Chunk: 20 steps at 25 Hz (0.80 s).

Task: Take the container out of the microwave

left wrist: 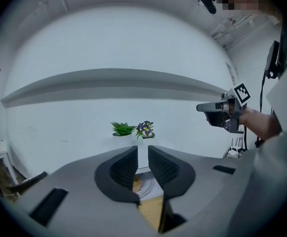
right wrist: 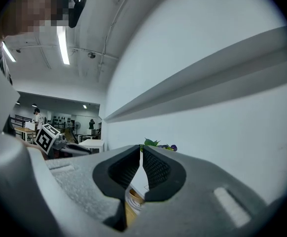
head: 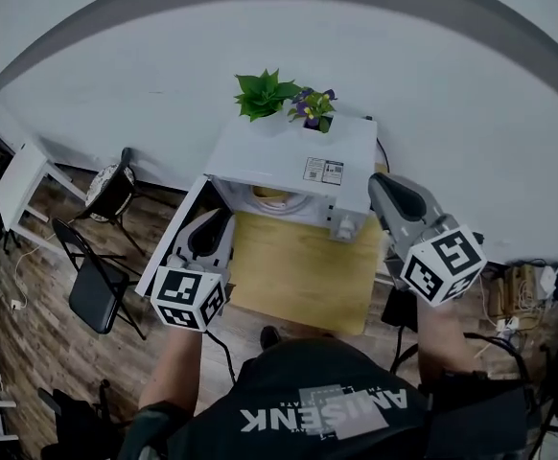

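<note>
The white microwave [head: 293,156] stands at the back of a wooden table [head: 303,271] with its door [head: 169,257] swung open to the left. A yellowish container [head: 269,196] sits on the turntable inside; it also shows low between the jaws as the container [left wrist: 136,183] and the container [right wrist: 133,195]. My left gripper [head: 223,217] hovers by the open door, in front of the cavity, its jaws a narrow gap apart with nothing between them. My right gripper [head: 377,182] is at the microwave's right side, jaws together and empty.
A green plant [head: 263,94] and a pot of purple flowers [head: 313,106] stand on the microwave's top. Black chairs [head: 92,286] and a white side table [head: 20,180] are on the floor to the left. Cables and a power strip [head: 519,300] lie to the right.
</note>
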Tool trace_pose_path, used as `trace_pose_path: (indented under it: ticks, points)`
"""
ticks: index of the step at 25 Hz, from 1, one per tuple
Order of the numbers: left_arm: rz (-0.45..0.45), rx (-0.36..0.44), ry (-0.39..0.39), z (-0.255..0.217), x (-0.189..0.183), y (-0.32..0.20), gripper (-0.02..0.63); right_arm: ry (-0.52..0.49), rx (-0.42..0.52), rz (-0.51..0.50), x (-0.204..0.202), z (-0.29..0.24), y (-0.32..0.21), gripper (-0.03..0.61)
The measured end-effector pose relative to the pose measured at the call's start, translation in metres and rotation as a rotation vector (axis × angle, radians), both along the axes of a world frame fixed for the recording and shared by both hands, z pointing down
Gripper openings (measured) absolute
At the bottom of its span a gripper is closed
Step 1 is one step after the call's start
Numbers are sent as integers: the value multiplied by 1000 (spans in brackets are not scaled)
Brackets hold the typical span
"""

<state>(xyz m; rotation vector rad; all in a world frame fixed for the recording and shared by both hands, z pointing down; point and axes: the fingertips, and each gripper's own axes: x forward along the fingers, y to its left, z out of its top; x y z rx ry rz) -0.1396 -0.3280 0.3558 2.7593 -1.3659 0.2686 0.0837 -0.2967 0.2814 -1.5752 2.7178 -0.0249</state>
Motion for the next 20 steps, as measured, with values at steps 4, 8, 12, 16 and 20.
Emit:
trace_pose_path:
  ticks: [4,8,12,16,20]
  points:
    - [52,-44,-46,25,3,-18,75,8,-16,41,-2,1,1,15]
    - [93,-87,-136,62,9,-37,83,22,-34,86,1,6,6,15]
    - [155,-135,-222,102,19,-52,117,27,-51,141,7,11,11,15]
    - [196,-165,-321,137,23,-66,130,35,-67,186,11,15,16,15]
    - [242,-195,-392,169,28,-78,164,39,-81,234,15,20,23,15]
